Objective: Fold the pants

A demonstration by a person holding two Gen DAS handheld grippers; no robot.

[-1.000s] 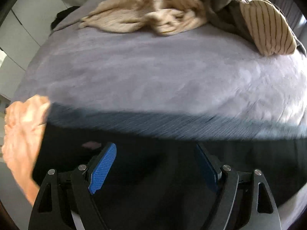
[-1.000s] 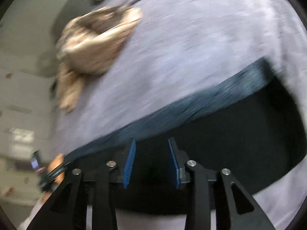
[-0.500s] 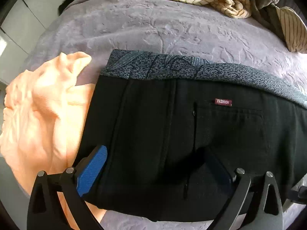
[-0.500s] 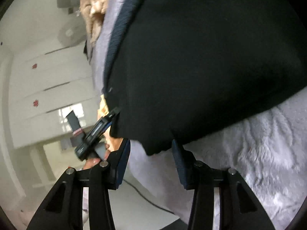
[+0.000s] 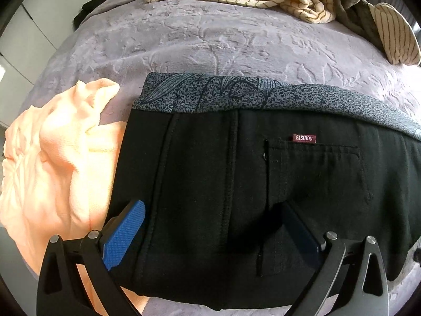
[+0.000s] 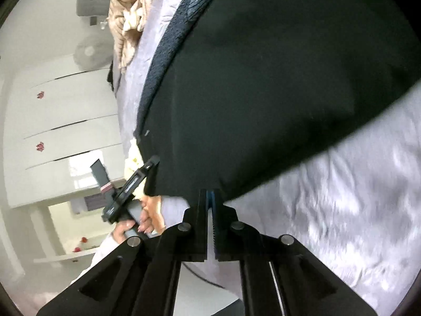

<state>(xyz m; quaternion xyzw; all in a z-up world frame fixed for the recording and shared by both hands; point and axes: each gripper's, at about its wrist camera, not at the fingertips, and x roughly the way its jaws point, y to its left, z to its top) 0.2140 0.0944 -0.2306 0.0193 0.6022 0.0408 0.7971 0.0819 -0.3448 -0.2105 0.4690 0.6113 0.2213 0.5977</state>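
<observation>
My left tool [image 5: 210, 229]: fingers wide, over black pants [image 5: 263, 184] folded flat on the bed [image 5: 210, 39]. My right tool [image 6: 210, 197]: pressed closed at the pants' [image 6: 263, 79] lower edge; grip unclear. Beside: peach garment [image 5: 58, 158]

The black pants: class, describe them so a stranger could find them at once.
On the lilac bedspread, look near the front edge, right of the peach cloth. The black pants lie folded there, the only garment with a grey patterned waistband and a red label.
</observation>
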